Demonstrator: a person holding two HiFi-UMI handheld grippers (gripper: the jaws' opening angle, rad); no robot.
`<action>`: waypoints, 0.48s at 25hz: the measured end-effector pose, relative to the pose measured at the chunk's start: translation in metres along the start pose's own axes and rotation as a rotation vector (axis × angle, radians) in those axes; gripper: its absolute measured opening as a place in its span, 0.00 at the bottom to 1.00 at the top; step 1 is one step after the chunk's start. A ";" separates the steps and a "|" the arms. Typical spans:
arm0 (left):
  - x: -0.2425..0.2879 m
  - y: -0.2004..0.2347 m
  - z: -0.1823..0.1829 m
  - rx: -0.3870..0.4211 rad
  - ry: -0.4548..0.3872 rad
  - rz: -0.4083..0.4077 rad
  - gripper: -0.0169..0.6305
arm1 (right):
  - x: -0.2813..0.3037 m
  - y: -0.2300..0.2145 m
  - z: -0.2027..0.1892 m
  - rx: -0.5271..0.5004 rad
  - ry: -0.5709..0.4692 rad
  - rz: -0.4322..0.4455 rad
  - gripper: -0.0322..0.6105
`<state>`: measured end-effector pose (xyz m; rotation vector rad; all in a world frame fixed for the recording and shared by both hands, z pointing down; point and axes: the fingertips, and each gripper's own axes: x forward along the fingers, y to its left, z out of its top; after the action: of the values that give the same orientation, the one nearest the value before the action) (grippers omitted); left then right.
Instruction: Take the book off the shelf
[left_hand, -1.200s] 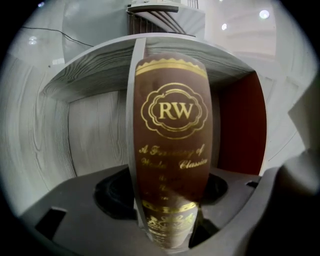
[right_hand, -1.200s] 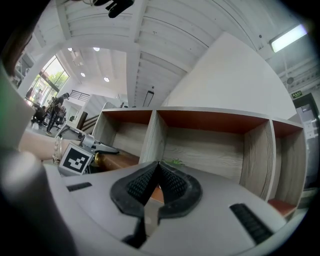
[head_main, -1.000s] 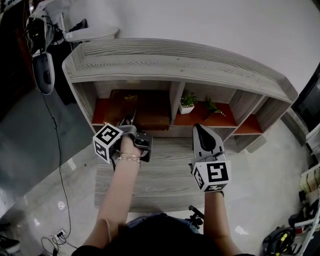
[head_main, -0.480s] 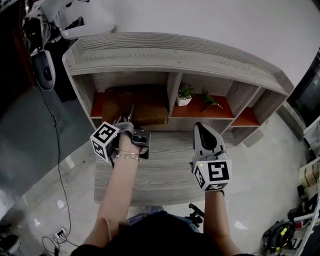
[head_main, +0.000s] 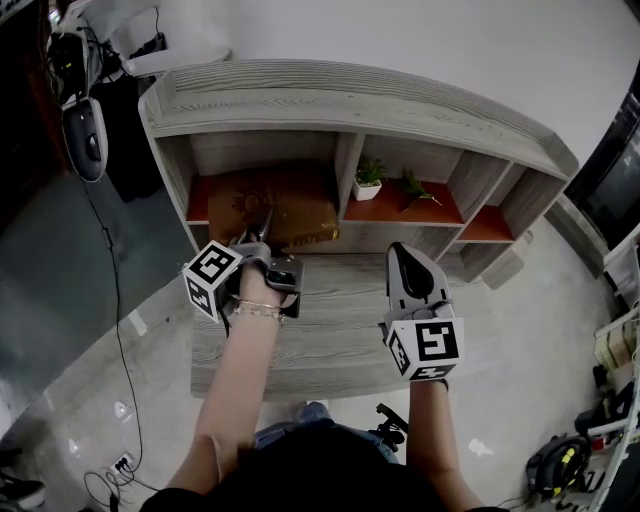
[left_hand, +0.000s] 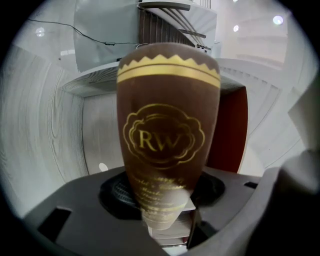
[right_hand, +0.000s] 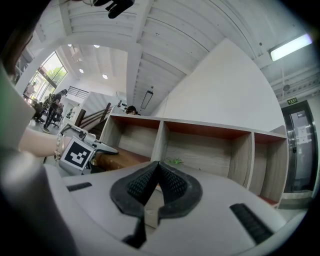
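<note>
- Our left forearm stretches forward; the left gripper (head_main: 262, 232) points level, its jaws just closing and now clamping the brown book's (head_main: 275, 200) near edge.
- The book lies flat in the shelf's (head_main: 350, 100) left compartment.
- Our right gripper (head_main: 408, 258) points level, jaws together, empty.

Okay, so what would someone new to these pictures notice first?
The brown book with a gold RW emblem fills the left gripper view, between the jaws of the left gripper, which have just been closing on it at the left compartment of the shelf. Beside it the right gripper hangs shut and empty, and a small potted plant stands in the middle compartment.
</note>
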<state>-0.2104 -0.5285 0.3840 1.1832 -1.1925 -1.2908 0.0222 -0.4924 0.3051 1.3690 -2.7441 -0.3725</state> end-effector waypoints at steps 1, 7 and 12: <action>-0.003 0.000 0.000 0.003 0.004 0.000 0.41 | -0.002 0.002 0.001 0.000 0.000 -0.002 0.07; -0.025 0.001 0.000 0.033 0.040 -0.002 0.39 | -0.021 0.019 0.008 0.003 -0.001 -0.015 0.07; -0.049 0.001 0.003 0.053 0.065 -0.014 0.38 | -0.039 0.038 0.012 0.007 0.003 -0.026 0.07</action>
<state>-0.2113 -0.4794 0.3868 1.2648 -1.1790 -1.2283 0.0142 -0.4370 0.3044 1.4065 -2.7303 -0.3619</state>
